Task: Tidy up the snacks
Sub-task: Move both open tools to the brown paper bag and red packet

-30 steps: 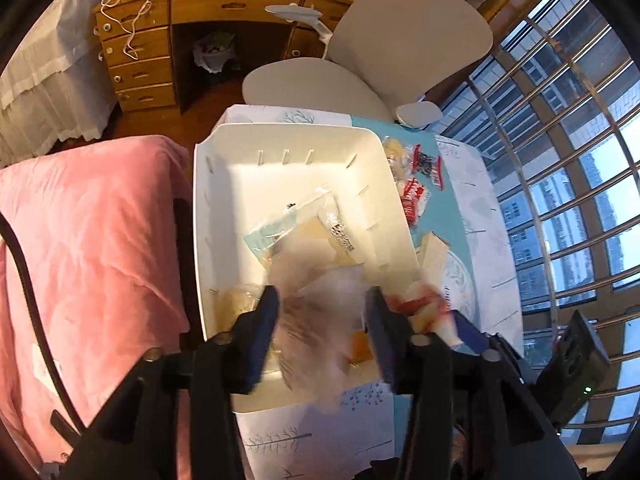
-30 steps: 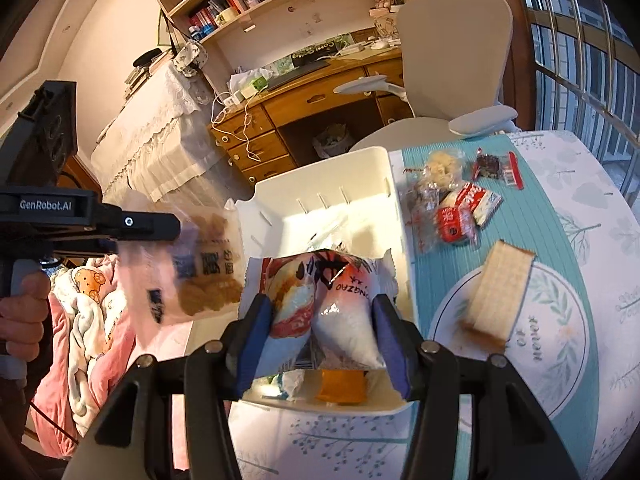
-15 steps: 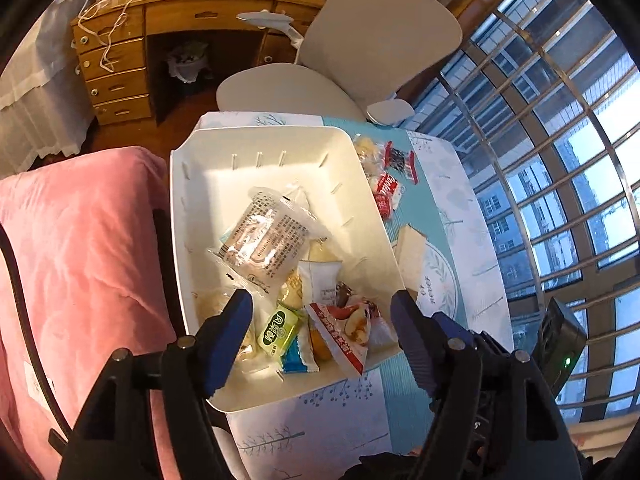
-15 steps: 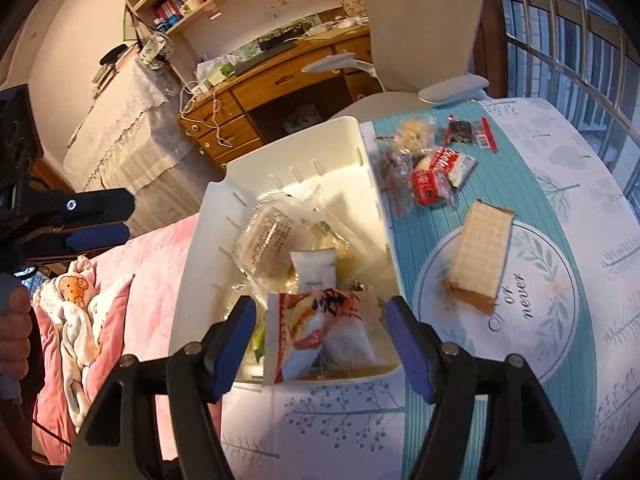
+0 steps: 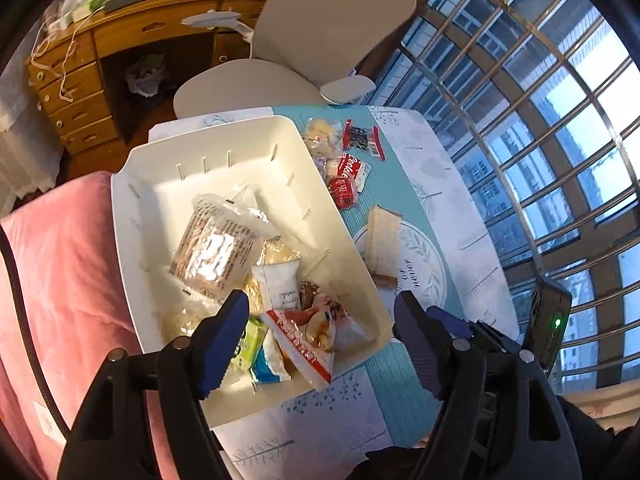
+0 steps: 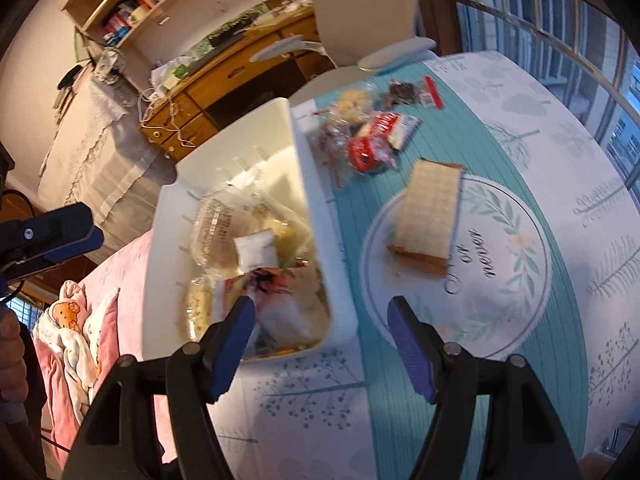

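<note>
Fingers of the left gripper had just been opening and stood apart, empty, over the white bin of snack packets; the right gripper likewise. Only the right view showed the bookshelf. One wafer pack lay on the bench beside the bin.

Table with leaf-print cloth, white bin at its edge, loose snack packets, wafer pack beside

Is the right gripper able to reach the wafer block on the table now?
Probably yes: the right gripper is open and empty, and the wafer block lies uncovered ahead on the tablecloth, apart from other snacks.
</note>
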`<act>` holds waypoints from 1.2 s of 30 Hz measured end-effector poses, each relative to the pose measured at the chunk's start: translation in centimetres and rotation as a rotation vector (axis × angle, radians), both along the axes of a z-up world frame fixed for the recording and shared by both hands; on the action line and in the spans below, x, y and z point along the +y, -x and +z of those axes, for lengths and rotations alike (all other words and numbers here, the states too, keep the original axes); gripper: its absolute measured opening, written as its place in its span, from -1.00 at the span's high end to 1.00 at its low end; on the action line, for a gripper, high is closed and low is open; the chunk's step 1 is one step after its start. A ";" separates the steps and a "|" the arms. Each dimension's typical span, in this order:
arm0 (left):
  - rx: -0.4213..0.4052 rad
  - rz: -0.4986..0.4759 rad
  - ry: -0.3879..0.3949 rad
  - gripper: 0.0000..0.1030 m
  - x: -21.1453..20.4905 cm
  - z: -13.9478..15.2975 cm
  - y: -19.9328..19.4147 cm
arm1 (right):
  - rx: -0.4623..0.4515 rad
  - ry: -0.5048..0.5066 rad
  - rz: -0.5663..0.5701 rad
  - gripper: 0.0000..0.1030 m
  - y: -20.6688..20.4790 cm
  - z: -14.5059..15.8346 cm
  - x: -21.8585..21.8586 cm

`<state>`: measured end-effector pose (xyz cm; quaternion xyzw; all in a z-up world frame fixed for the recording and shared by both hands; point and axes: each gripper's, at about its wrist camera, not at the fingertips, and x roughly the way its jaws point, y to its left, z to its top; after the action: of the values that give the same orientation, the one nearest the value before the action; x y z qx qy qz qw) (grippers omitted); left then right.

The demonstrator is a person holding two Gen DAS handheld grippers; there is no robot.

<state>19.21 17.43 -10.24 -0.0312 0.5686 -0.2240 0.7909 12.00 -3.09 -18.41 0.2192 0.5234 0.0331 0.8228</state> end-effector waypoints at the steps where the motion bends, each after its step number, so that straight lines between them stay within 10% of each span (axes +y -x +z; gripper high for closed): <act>1: -0.001 -0.009 -0.012 -0.48 -0.6 0.0 -0.2 | 0.010 -0.006 -0.010 -0.35 -0.1 -0.2 -0.5; 20: -0.030 -0.277 -0.229 -0.60 -11.4 -2.1 -6.9 | 0.201 -0.094 -0.260 -0.37 -4.6 -6.2 -7.7; 36: -0.001 -0.575 -0.375 -0.60 -19.3 -7.9 -13.0 | 0.176 0.022 -0.181 -0.37 -8.7 -8.4 -5.4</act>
<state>32.26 -1.85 -18.11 0.2765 0.5852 -0.3293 0.6875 20.74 -8.54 -26.76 0.2584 0.5718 -0.0665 0.7758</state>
